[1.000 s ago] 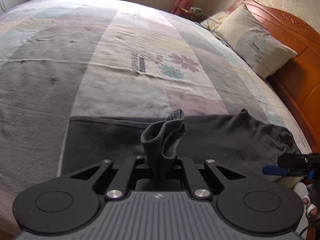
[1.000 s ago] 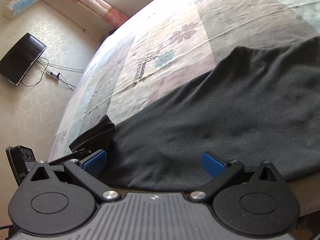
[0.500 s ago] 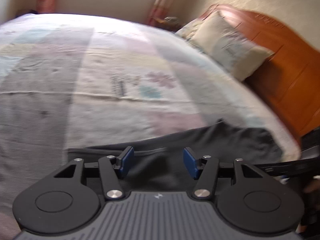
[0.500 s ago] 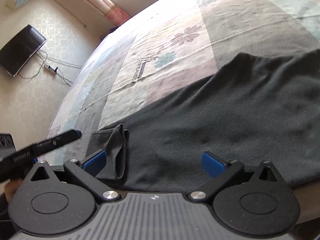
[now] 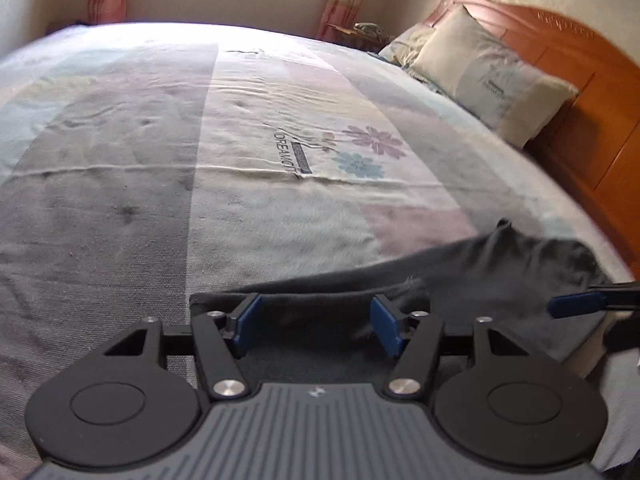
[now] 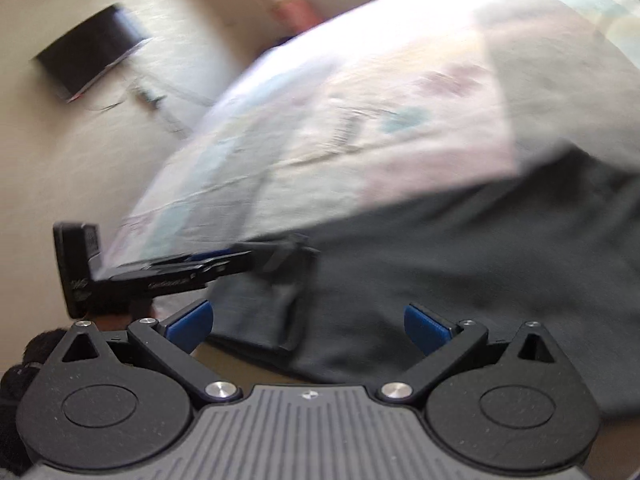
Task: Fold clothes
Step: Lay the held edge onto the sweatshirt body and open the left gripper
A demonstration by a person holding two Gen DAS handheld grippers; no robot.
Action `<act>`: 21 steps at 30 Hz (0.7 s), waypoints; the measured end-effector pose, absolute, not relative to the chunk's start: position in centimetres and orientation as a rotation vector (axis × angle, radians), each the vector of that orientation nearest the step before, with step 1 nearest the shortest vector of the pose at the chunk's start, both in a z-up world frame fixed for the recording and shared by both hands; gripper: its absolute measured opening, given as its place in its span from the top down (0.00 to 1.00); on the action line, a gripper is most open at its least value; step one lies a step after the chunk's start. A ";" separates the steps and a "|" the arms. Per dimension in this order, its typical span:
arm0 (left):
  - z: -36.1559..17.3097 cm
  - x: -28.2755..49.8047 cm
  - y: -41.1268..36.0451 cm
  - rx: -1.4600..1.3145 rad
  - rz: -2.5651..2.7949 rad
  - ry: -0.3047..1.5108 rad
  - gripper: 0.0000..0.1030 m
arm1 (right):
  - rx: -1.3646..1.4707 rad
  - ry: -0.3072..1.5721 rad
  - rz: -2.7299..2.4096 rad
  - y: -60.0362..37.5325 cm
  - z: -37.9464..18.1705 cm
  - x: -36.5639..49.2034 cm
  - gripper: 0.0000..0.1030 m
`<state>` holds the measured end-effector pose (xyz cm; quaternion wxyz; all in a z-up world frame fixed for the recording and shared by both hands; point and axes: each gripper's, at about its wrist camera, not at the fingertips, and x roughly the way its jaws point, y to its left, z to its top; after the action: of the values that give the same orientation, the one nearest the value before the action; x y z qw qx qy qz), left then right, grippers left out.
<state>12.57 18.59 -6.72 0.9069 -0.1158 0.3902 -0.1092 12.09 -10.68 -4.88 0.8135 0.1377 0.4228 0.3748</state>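
Item 1, dark grey cotton garment (image 5: 500,276): we log it released onto the patchwork bedspread (image 5: 280,152), a raised fold now dropped, left gripper (image 5: 316,324) opening empty, right gripper (image 6: 308,326) wide, holding nothing; next fold awaits regrasp.

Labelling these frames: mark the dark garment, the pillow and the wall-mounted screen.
dark garment (image 5: 520,264): left wrist view, on its flat cloth near the bed's edge.
pillow (image 5: 492,76): left wrist view, middle of its face.
wall-mounted screen (image 6: 90,54): right wrist view, centre of the dark panel.
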 end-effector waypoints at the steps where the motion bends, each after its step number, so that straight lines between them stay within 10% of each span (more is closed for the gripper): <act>1: -7.0 13.0 19.1 -0.268 -0.225 0.820 0.39 | 0.258 0.885 0.838 -9.4 -4.6 12.3 0.00; 21: -9.4 9.9 23.4 -0.642 -0.306 0.898 0.32 | -0.140 0.817 1.072 1.5 -10.1 13.9 0.00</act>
<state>9.87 23.42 -9.45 0.8404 -0.3038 0.4249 -0.1447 13.94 1.53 -10.14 0.7792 -0.0647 0.3777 0.4959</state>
